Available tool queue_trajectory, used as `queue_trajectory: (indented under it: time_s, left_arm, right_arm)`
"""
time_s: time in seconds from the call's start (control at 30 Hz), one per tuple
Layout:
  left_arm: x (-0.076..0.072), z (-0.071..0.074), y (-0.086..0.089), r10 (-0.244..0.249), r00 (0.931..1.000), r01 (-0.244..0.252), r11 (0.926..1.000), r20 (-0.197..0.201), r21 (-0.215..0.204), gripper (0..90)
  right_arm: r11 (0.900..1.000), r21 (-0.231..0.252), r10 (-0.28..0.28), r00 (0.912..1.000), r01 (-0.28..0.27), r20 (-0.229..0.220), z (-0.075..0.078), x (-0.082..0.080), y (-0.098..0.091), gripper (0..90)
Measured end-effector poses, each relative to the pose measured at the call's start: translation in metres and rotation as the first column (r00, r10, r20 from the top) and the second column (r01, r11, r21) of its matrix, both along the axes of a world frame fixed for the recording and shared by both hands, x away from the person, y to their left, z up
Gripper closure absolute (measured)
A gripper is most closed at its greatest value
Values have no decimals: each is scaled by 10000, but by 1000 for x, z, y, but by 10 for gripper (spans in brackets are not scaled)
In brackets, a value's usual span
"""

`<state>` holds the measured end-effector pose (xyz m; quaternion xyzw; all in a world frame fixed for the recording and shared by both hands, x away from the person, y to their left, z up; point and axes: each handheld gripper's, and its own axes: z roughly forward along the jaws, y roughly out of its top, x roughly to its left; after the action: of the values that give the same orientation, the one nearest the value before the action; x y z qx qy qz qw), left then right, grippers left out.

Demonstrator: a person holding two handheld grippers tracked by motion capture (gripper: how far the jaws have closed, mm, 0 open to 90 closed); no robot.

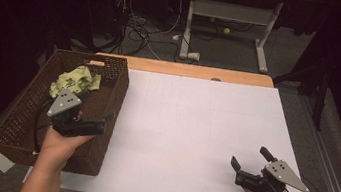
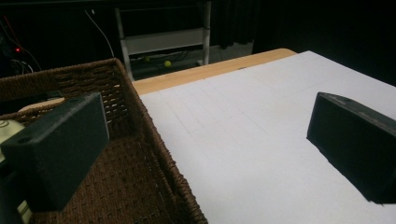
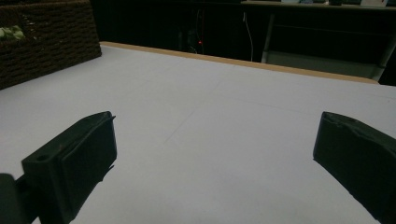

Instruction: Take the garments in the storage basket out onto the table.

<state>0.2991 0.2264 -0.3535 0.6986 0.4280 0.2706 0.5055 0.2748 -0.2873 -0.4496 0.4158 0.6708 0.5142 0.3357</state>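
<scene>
High view puts my left gripper (image 1: 99, 122) at the left of the frame, jaws spread and empty over the near right wall of the wicker basket (image 1: 13, 119), with the crumpled green cloth (image 1: 76, 81) already lying inside toward its far end. My right gripper (image 1: 251, 162) hovers spread wide and empty at lower right over the white table sheet (image 1: 194, 129), so I judge the putting-away done, with only pulling both hands back left.

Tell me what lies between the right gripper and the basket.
Bare white tabletop: in the high view nothing lies between the right gripper and the basket.
</scene>
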Motion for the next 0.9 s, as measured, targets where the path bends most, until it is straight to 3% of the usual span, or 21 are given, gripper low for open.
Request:
queue_trajectory:
  time_s: [0.27, 0.43, 0.67, 0.9]
  left_arm:
    - [-1, 2, 18, 299, 9995, -299, 9995, -60, -84, 0]
    - [1, -2, 40, 587, 9963, -582, 9983, -635, 93, 0]
    - [-1, -4, 65, 1262, 9904, -1260, 9920, -573, 70, 0]
    - [-5, -4, 84, 1594, 9864, -1602, 9869, -391, -194, 0]
  right_arm:
    - [9998, -154, 130, 9998, -128, 174, 3, -2, 3, 4]
    - [9998, -171, 114, 9999, -112, 123, 2, -3, 3, 4]
    - [9996, -222, 191, 9998, -189, 109, 2, -3, 5, 4]
    - [9994, -259, 227, 9997, -225, 68, 1, -3, 5, 4]
